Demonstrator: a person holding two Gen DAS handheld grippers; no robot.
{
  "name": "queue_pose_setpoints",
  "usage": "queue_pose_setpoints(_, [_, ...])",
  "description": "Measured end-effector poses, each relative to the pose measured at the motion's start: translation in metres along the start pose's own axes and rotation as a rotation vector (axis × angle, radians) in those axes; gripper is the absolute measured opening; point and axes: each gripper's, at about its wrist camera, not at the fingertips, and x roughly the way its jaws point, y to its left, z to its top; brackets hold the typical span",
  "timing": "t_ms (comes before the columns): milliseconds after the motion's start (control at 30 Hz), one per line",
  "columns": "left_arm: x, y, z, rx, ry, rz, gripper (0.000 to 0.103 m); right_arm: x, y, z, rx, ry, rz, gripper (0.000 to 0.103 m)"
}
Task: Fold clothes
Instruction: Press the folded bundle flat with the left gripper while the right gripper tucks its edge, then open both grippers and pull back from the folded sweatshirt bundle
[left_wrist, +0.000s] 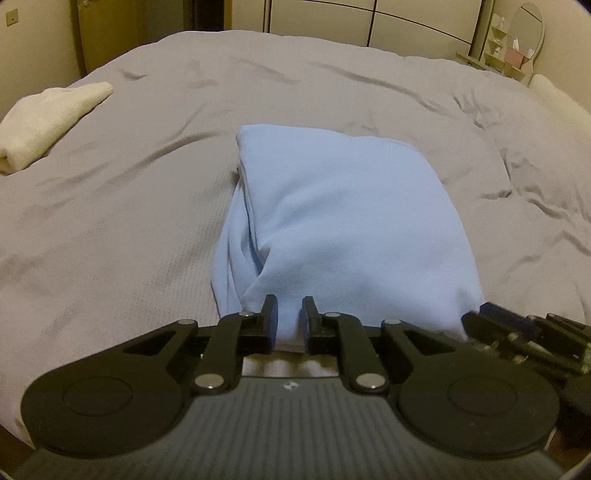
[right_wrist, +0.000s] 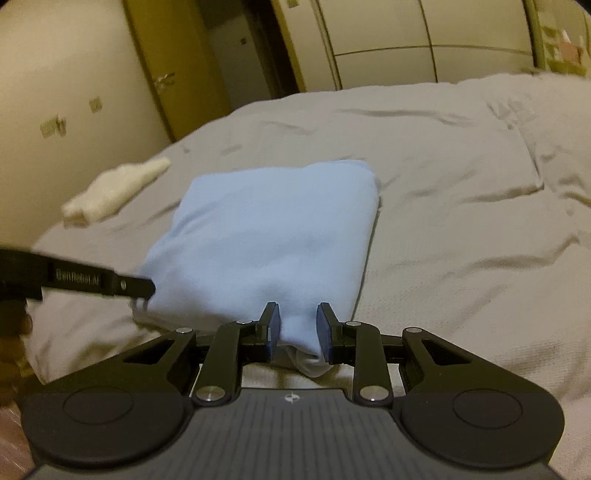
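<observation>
A light blue garment (left_wrist: 351, 206) (right_wrist: 266, 229) lies folded into a thick rectangle on the grey bedcover (left_wrist: 110, 240) (right_wrist: 461, 240). My left gripper (left_wrist: 290, 314) is at its near left corner, and a narrow fold of blue cloth fills the small gap between the pads. In the right wrist view the left gripper (right_wrist: 146, 291) shows blurred at that same corner. My right gripper (right_wrist: 298, 321) holds the near right corner, its pads closed on a bunched wad of blue and white cloth. The right gripper (left_wrist: 480, 321) also enters the left wrist view at the lower right.
A folded cream towel (left_wrist: 48, 110) (right_wrist: 114, 188) lies at the bed's far left. Beyond the bed stand pale wardrobe doors (left_wrist: 369, 22) and a small shelf with a mirror (left_wrist: 517, 48). The bed's near edge runs just under both grippers.
</observation>
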Motion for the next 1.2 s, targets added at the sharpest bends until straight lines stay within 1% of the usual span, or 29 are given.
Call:
queue_pose_setpoints(100, [0.007,0.001,-0.003,0.004,0.005,0.013,0.012,0.006,0.016,-0.006,-0.122,0.007,-0.052,0.029])
queue_pose_setpoints(200, [0.005,0.001,-0.006,0.006,-0.001,0.02,0.012,0.011,0.032,-0.012,-0.244,0.012,-0.105,0.029])
queue_pose_setpoints(233, [0.003,0.001,-0.007,0.006,0.0,0.021,0.012,0.009,0.027,-0.009,-0.211,0.018,-0.087,0.03])
queue_pose_setpoints(300, [-0.003,0.003,-0.007,-0.003,0.006,0.028,0.012,0.001,0.009,0.001,-0.09,0.031,-0.027,0.031])
queue_pose_setpoints(333, [-0.006,0.003,-0.008,-0.007,0.007,0.037,0.012,-0.004,0.0,0.004,-0.029,0.039,-0.001,0.034])
queue_pose_setpoints(367, [-0.009,0.004,-0.008,-0.013,0.01,0.051,0.014,-0.009,-0.009,0.007,0.028,0.05,0.02,0.041])
queue_pose_setpoints(400, [-0.013,0.004,-0.009,-0.018,0.013,0.065,0.021,-0.014,-0.017,0.01,0.085,0.062,0.04,0.048])
queue_pose_setpoints(433, [-0.015,0.004,-0.01,-0.022,0.018,0.085,0.024,-0.019,-0.023,0.012,0.13,0.073,0.047,0.05])
queue_pose_setpoints(467, [-0.018,0.004,-0.012,-0.027,0.023,0.103,0.026,-0.023,-0.027,0.012,0.158,0.082,0.048,0.056])
queue_pose_setpoints(533, [-0.024,0.004,-0.015,-0.037,0.04,0.117,0.026,-0.032,-0.032,0.012,0.19,0.107,0.056,0.065])
queue_pose_setpoints(600, [-0.032,-0.001,-0.019,-0.035,0.049,0.114,0.032,-0.037,-0.032,0.01,0.2,0.135,0.044,0.083])
queue_pose_setpoints(667, [-0.04,-0.008,-0.023,-0.024,0.054,0.11,0.037,-0.042,-0.032,0.008,0.21,0.163,0.03,0.089])
queue_pose_setpoints(767, [-0.052,-0.021,-0.029,0.009,0.05,0.108,0.041,-0.049,-0.03,0.004,0.226,0.193,0.005,0.089])
queue_pose_setpoints(867, [-0.061,-0.032,-0.036,0.036,0.044,0.115,0.045,-0.058,-0.028,0.004,0.236,0.2,-0.011,0.089])
queue_pose_setpoints(1033, [-0.075,-0.045,-0.047,0.058,0.043,0.125,0.051,-0.073,-0.027,0.001,0.235,0.196,-0.062,0.09])
queue_pose_setpoints(1167, [-0.085,-0.05,-0.055,0.069,0.04,0.129,0.053,-0.085,-0.027,-0.001,0.239,0.187,-0.104,0.09])
queue_pose_setpoints(1200, [-0.087,-0.051,-0.057,0.071,0.039,0.13,0.055,-0.089,-0.026,-0.002,0.239,0.183,-0.111,0.09])
